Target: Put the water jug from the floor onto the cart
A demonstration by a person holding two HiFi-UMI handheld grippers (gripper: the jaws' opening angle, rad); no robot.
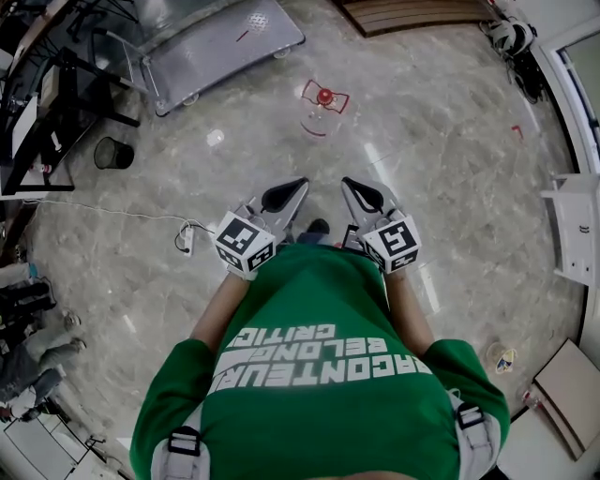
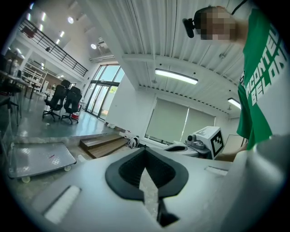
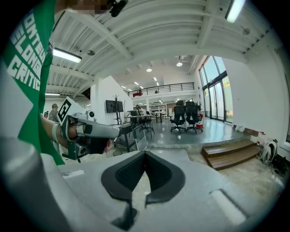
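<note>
In the head view the clear water jug (image 1: 322, 105) with a red cap stands upright on the marble floor, well ahead of both grippers. The flat grey platform cart (image 1: 220, 45) sits farther off at the upper left; it also shows low at the left in the left gripper view (image 2: 38, 159). My left gripper (image 1: 294, 188) and right gripper (image 1: 350, 187) are held side by side in front of the person's green shirt, pointing toward the jug. Both are shut and hold nothing: the dark pads meet in the left gripper view (image 2: 146, 153) and in the right gripper view (image 3: 145, 155).
A black waste bin (image 1: 112, 152) and a desk frame (image 1: 42, 112) stand at the left. A white power strip (image 1: 186, 240) with its cable lies on the floor near the left gripper. A wooden step (image 1: 412, 11) is at the top, a white shelf (image 1: 572, 230) at the right.
</note>
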